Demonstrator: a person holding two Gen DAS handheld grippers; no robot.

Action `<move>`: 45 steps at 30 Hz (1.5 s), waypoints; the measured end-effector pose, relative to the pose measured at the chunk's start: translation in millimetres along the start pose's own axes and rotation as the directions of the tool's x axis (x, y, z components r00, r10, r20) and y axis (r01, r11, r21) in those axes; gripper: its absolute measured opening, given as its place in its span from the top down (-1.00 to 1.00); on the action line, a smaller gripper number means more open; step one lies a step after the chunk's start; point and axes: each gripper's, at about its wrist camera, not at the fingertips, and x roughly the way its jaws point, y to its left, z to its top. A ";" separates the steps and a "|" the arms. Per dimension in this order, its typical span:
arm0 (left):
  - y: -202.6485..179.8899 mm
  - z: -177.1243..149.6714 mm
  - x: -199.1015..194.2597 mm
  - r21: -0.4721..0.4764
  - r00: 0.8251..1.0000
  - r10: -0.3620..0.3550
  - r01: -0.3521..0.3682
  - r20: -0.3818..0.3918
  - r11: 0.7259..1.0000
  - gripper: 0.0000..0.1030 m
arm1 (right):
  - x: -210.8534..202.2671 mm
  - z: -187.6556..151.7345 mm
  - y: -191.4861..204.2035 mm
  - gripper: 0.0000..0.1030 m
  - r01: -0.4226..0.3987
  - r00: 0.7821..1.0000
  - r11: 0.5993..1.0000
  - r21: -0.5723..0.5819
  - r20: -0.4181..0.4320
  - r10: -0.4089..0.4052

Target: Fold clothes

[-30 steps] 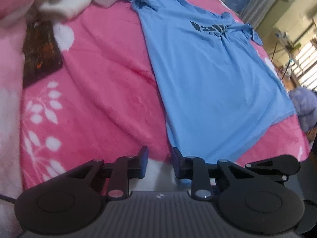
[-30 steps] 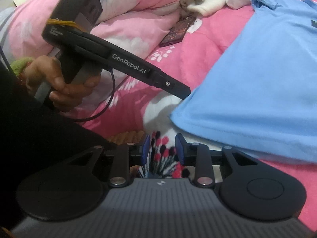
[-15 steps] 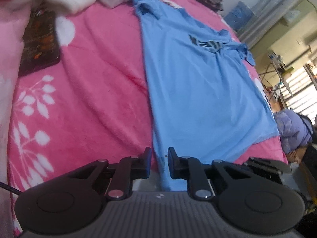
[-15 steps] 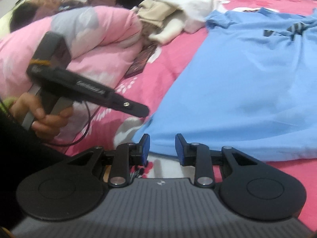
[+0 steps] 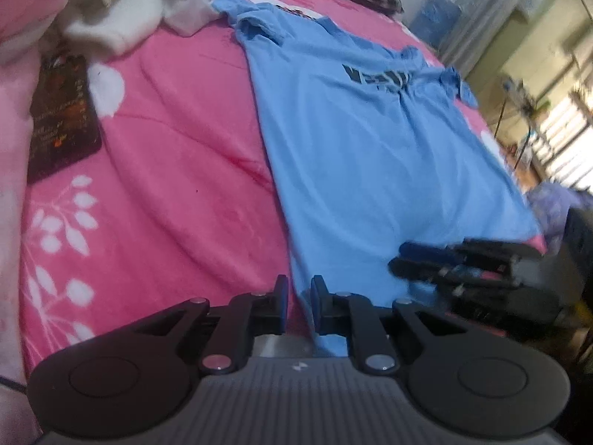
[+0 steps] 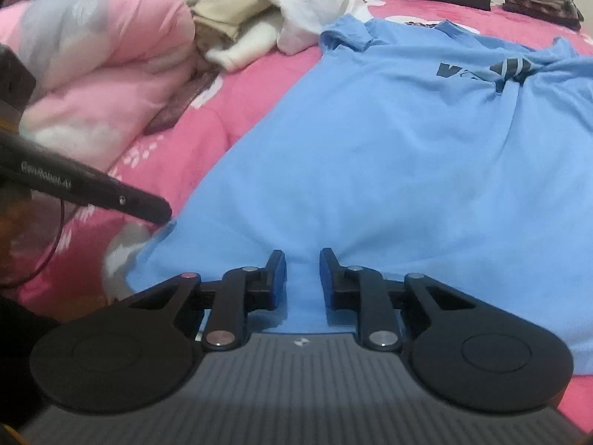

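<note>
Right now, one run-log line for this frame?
phase: grasping hem | left hand-held gripper: closing on blue T-shirt corner | right hand-held gripper: closing over hem

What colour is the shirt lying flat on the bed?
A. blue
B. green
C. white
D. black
A: the shirt spread flat on the pink bed is light blue with dark lettering near the chest.

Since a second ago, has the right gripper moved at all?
Yes. The right gripper has moved from the bare pink bedcover onto the blue T-shirt hem, its jaws closing with the cloth between them.
</note>
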 end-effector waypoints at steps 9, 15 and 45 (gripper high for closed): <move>-0.9 -5.2 13.0 0.004 1.000 -0.006 0.006 -0.029 1.000 0.73 | -0.5 -3.2 2.2 0.64 0.015 1.000 0.999 0.045 0.016 -0.016; -1.1 -2.6 10.6 0.008 1.000 0.008 -0.008 -0.021 1.000 0.71 | -1.4 -2.9 2.7 0.64 0.014 1.000 0.999 0.052 0.018 -0.015; 34.3 -18.4 -11.8 -0.234 0.999 0.053 -0.049 0.012 0.971 0.96 | -7.5 -3.5 4.8 0.64 0.024 0.999 0.999 0.046 0.026 -0.026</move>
